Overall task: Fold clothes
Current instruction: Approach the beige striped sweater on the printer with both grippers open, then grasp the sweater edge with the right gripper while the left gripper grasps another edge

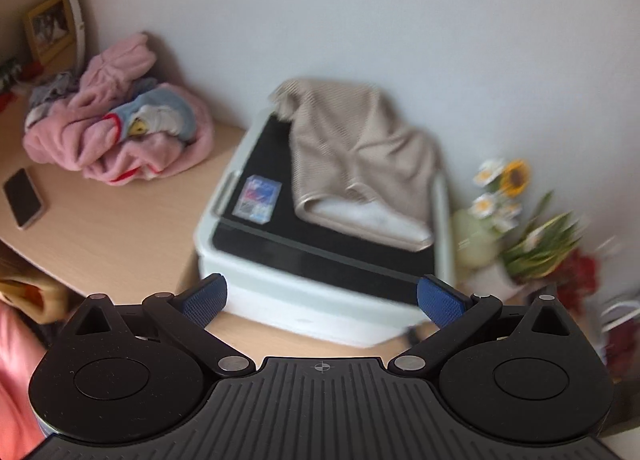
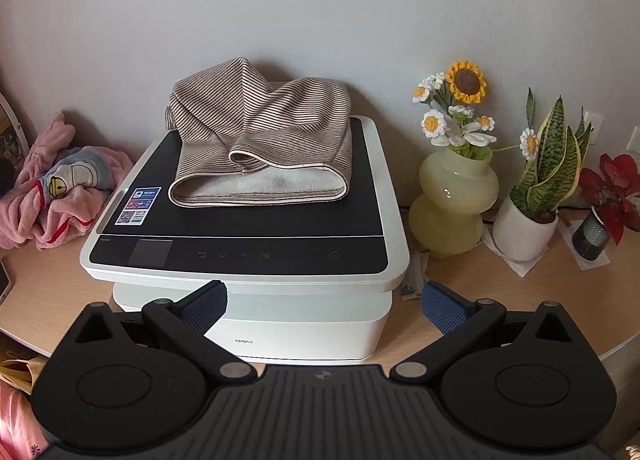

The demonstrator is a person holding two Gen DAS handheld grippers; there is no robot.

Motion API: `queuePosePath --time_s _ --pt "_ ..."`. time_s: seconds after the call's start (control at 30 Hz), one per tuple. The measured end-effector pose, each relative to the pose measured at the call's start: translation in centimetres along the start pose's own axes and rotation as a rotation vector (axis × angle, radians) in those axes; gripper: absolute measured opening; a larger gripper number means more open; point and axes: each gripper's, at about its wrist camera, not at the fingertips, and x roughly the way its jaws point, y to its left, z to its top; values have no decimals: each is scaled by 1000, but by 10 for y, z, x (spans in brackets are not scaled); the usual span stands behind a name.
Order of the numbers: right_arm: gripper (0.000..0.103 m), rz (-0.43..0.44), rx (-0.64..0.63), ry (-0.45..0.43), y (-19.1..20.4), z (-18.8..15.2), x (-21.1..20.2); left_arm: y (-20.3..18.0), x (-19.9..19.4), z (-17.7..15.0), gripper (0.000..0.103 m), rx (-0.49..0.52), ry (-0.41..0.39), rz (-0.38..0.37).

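Striped garment is sitting loosely bunched on the printer, far side of the desk. Left tool and right tool are both hanging released, empty, near the printer's front. Risk: dragging the cloth rightward could be knocking over the vase, or a shallow pinch grabbing one layer only.

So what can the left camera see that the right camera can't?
Only the left view shows the dark phone lying flat on the desk and the yellow picture frame.

Only the right view shows the snake plant in its white pot and the printer's button panel.

Both show the striped beige garment on the printer, the pink clothes pile, the sunflower vase, and open tongs, left and right.
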Motion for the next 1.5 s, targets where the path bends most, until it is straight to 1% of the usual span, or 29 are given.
queuePosePath --time_s 0.07,0.13,0.2,0.27,0.37,0.47,0.63,0.7,0.8,0.9,1.13,1.23,1.3,1.37,1.4,1.43,1.47,1.5 --pt "103 0 15 5 -5 6 3 -22 -23 7 103 -1 -31 -19" --pt "103 2 36 9 -10 12 6 -39 -43 6 103 31 -98 -26" --pt "103 4 60 3 -17 17 7 -51 -53 6 103 49 -115 -24" --pt "103 6 84 2 -22 21 9 -56 -54 10 103 23 -74 -43" --pt "103 15 125 15 -27 22 12 -60 -49 7 103 -22 -21 -40" --pt "103 32 150 35 -29 19 14 -65 -51 3 103 -24 -13 -42" --pt "103 42 163 69 -28 12 16 -73 -59 -1 103 3 -37 -60" --pt "103 49 169 80 -29 10 15 -74 -59 -2 103 7 -33 -63" --pt "103 48 168 81 -30 8 13 -75 -58 -3 103 10 -22 -67" --pt "103 47 172 82 -31 7 11 -74 -62 -3 103 5 -29 -77" --pt "103 62 177 63 -24 9 8 -70 -83 -2 103 31 -125 -112" --pt "103 87 166 24 -17 11 4 -63 -83 1 103 65 -142 -129" --pt "103 124 184 -79 -17 15 -7 -51 -74 5 103 113 -164 -166" --pt "103 187 243 -250 -22 18 -22 -25 -58 3 103 191 -224 -260" --pt "103 225 267 -325 -24 19 -27 -7 -47 -1 103 216 -296 -307" --pt "103 263 291 -401 -25 20 -32 13 -32 -8 103 224 -385 -339" --pt "103 320 235 -276 -19 32 -16 27 -13 -11 103 211 -429 -326" --pt "103 428 221 -145 -14 36 4 41 6 -14 103 199 -462 -311"
